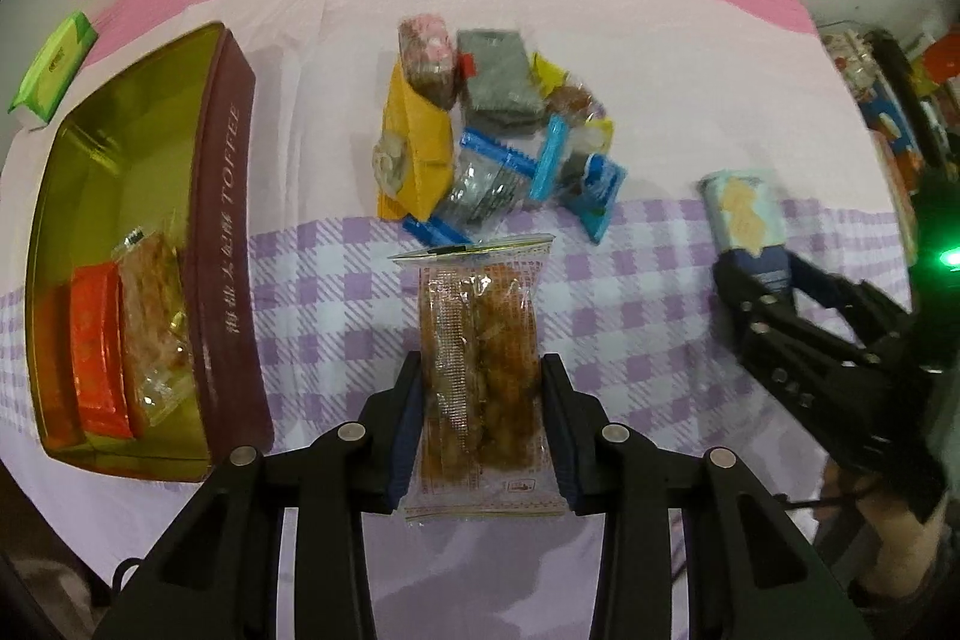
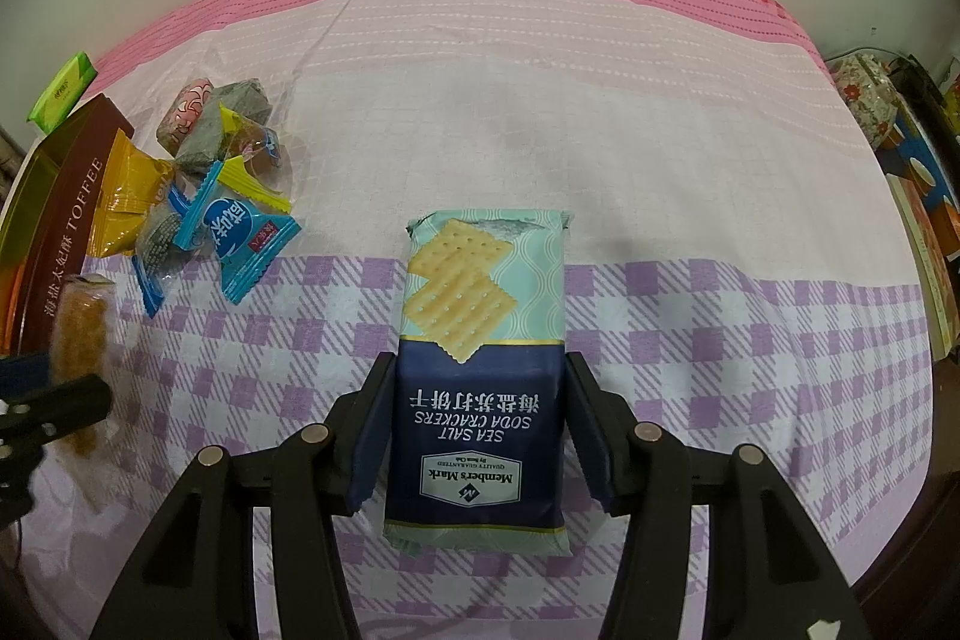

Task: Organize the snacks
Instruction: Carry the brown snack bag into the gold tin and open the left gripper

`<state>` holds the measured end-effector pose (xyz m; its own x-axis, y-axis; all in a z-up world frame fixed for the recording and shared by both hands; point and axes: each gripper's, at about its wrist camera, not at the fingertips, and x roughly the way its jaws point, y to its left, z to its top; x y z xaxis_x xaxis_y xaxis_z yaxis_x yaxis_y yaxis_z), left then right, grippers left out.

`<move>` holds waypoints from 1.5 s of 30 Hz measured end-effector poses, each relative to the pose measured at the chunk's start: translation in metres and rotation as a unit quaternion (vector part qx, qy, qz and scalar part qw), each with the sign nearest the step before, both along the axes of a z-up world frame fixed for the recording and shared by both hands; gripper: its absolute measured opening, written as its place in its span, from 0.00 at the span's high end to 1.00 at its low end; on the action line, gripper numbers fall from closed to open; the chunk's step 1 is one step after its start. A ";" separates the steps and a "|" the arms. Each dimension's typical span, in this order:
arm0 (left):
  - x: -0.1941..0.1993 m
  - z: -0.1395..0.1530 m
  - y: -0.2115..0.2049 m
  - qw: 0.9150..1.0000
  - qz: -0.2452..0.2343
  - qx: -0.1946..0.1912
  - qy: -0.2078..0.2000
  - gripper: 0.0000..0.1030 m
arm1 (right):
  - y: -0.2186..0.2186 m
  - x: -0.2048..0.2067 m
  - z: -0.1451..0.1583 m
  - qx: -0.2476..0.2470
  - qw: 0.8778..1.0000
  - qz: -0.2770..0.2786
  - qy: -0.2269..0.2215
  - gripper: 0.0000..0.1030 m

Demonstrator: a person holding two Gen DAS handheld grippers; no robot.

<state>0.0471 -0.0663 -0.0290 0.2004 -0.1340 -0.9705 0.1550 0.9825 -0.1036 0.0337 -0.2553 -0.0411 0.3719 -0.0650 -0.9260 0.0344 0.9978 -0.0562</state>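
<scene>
My left gripper (image 1: 482,370) is shut on a clear packet of brown fried snack (image 1: 480,340), held above the checked cloth; it also shows in the right wrist view (image 2: 81,340). My right gripper (image 2: 480,370) is shut on a soda cracker pack (image 2: 480,358), which also shows in the left wrist view (image 1: 744,214). A brown TOFFEE tin (image 1: 225,244) stands open at the left, holding an orange packet (image 1: 99,346) and a clear snack packet (image 1: 159,316). A pile of wrapped snacks (image 1: 492,142) lies beyond my left gripper and shows in the right wrist view (image 2: 204,178).
A green packet (image 1: 54,64) lies behind the tin. The table wears a pink and purple checked cloth (image 2: 660,160). Boxes and clutter (image 2: 924,196) stand past the table's right edge. A wall rises behind the table.
</scene>
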 end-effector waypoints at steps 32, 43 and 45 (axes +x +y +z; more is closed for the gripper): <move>0.036 0.005 0.204 0.985 0.142 0.101 -0.021 0.63 | 0.000 0.001 0.000 -0.002 1.000 -0.002 0.002 0.49; 0.036 -0.014 0.218 0.983 0.141 0.117 -0.004 0.63 | 0.001 0.001 0.000 -0.002 1.000 -0.004 0.003 0.49; 0.035 -0.018 0.219 0.983 0.140 0.116 -0.004 0.63 | 0.000 0.002 0.000 -0.002 1.000 -0.003 0.003 0.49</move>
<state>0.0817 0.1525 -0.0465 0.2056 0.1521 -0.9667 -0.1245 0.9839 0.1284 0.0352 -0.2548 -0.0411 0.3662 -0.0704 -0.9279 0.0407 0.9974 -0.0596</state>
